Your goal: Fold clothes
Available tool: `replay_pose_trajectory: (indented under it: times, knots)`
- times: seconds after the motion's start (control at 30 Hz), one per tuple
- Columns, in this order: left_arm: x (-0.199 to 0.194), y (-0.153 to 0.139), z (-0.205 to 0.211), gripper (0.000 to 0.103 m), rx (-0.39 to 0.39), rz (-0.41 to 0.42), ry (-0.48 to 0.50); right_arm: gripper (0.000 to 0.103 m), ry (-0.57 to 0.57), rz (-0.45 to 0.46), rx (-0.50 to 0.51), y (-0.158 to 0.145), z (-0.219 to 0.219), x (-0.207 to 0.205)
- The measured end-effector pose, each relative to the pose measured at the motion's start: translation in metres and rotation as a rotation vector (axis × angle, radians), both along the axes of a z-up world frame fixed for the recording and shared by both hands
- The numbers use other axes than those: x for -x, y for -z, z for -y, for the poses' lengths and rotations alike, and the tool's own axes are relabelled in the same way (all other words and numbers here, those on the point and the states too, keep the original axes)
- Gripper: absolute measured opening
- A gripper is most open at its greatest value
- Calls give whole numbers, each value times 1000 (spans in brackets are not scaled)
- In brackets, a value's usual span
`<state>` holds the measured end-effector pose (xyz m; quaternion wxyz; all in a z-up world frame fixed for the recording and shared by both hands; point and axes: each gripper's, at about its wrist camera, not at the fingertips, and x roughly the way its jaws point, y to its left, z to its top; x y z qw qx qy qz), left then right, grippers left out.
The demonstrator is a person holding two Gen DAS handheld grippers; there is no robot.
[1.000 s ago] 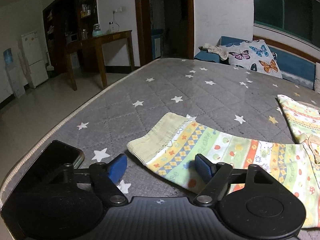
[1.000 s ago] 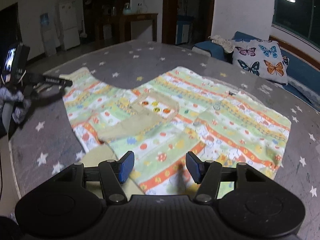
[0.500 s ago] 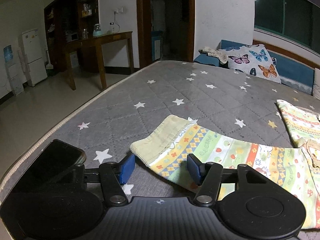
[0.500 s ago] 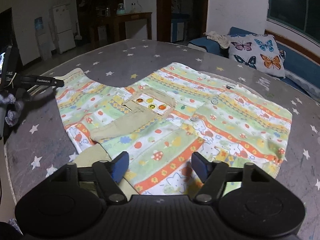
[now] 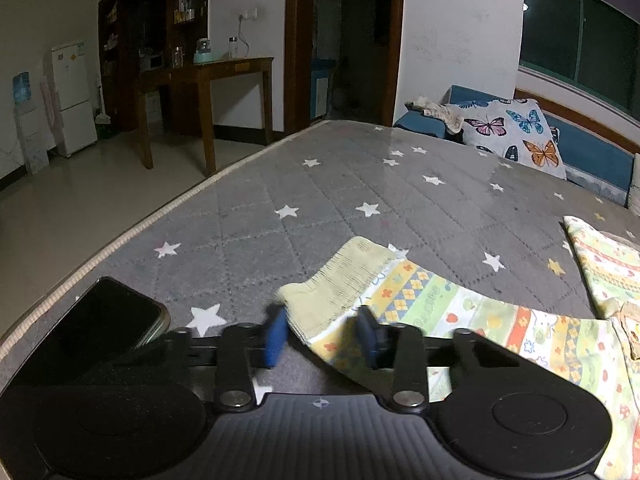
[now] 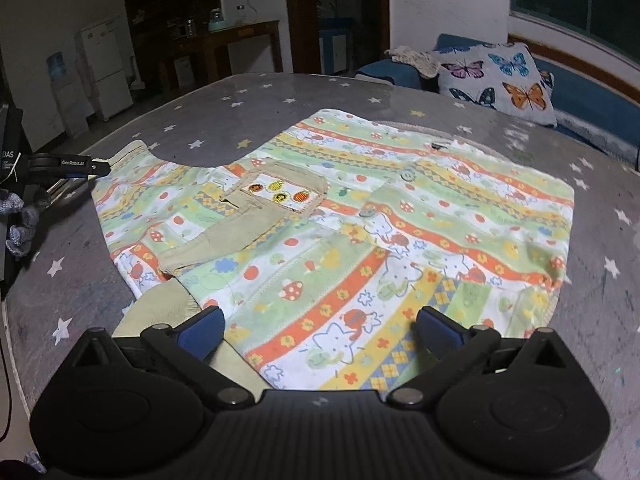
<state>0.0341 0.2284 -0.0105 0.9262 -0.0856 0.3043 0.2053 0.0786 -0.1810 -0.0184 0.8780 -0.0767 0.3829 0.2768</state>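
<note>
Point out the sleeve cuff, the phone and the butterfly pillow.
sleeve cuff (image 5: pixel 340 280), left wrist view, on the ribbed pale band.
phone (image 5: pixel 100 322), left wrist view, on its dark screen.
butterfly pillow (image 6: pixel 496 82), right wrist view, on the printed front.

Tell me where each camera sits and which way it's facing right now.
Left wrist: sits on the left gripper, low over the star-print mattress, facing the sleeve cuff between its blue fingers; beyond, a doorway and wooden table.
Right wrist: sits on the right gripper, looking down across the spread patterned shirt; open fingers straddle its near hem, and the left gripper shows at far left.
Shared: shirt, mattress, butterfly pillow.
</note>
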Motion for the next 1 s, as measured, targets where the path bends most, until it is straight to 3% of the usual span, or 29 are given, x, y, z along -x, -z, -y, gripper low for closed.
replay_pose_trajectory:
  times: [0.07,0.13,0.5,0.8,1.0]
  knots:
    - [0,-1,-4,10,14,12,-2,103,6,-12,-9,2,2,0]
    - [0,-4,-6,7,20,27,-5,103,8,-13,-10,3,3,0]
    - [12,-47,23,5,-29,167,62,103,-4,-8,9,3,0,1]
    - [20,-115,123,4,-41,330,353,103,41,47,-30,-15,28,19]
    - [13,-130,215,4,-22,385,611,103,108,84,-57,-23,63,32]
